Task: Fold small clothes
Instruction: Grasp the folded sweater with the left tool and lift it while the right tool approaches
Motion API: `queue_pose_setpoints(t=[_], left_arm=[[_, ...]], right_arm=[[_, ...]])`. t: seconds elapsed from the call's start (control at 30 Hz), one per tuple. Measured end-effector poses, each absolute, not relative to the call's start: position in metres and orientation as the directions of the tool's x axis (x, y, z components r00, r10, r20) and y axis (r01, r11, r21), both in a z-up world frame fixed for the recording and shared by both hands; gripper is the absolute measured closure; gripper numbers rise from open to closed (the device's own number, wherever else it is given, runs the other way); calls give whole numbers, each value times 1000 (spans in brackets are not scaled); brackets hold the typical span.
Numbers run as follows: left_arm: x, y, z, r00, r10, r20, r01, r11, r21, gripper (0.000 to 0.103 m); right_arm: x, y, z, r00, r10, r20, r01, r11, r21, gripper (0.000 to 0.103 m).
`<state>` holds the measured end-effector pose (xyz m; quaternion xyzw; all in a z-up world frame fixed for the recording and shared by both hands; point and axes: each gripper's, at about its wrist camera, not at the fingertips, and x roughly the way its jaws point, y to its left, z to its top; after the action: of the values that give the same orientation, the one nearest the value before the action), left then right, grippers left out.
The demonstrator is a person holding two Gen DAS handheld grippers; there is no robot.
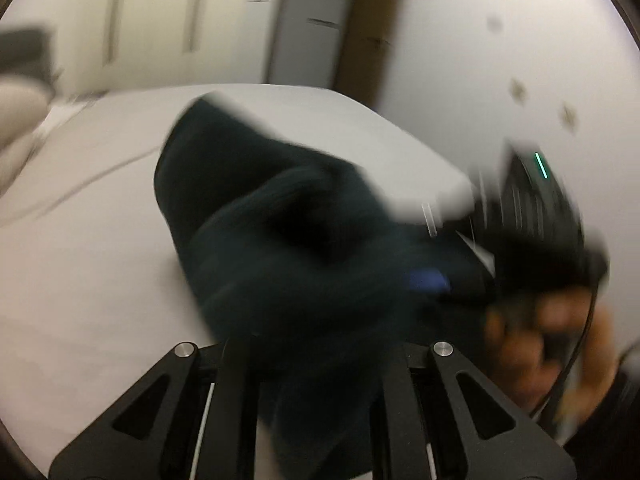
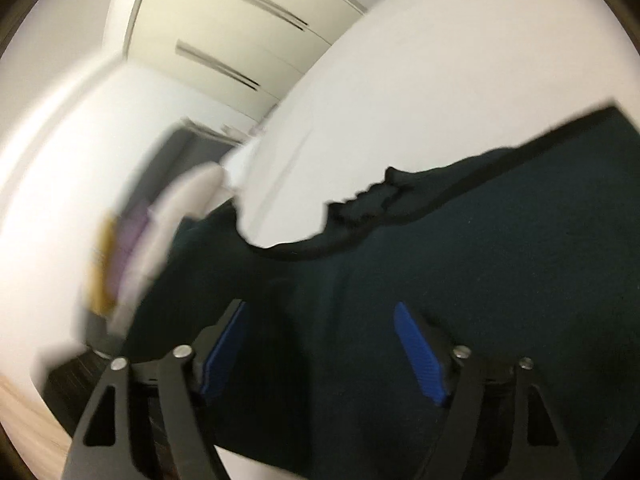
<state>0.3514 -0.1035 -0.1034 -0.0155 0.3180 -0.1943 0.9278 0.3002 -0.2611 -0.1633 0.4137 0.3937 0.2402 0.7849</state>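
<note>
Soft, even indoor light, no hard shadows. Heavy motion smear in both views: dark garment [image 1: 280, 240] nearly featureless, wardrobe doors [image 2: 248, 36] streaked. White bed [image 1: 80, 260] washes out. Fisheye bends edges; corners dark.

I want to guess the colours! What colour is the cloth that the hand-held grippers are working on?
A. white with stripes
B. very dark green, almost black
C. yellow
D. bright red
B: the dark garment looks near black with a green tint against the white bed sheet, and the same dark cloth fills the middle of the left wrist view.
</note>
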Motion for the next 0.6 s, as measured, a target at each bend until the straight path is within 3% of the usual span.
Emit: queue_pose_setpoints(t=[0.13,0.47,0.53,0.6], left_arm=[[348,-136,-129,695,-352,-627,383,919,-91,92],[330,-135,-131,717,-336,-610,399,916,-35,92],[322,-137,-132,719,-327,-613,415,910,1,92],[308,-142,-137,719,-322,-616,433,900,36,92]], right_arm=[[308,-280,-168,528,764,-372,-42,461,887,12],[317,-257,-178,469,718,-514,39,565,824,11],[320,-253,-176,481,710,-514,45,566,823,14],[329,-248,-173,476,682,-555,40,614,788,36]])
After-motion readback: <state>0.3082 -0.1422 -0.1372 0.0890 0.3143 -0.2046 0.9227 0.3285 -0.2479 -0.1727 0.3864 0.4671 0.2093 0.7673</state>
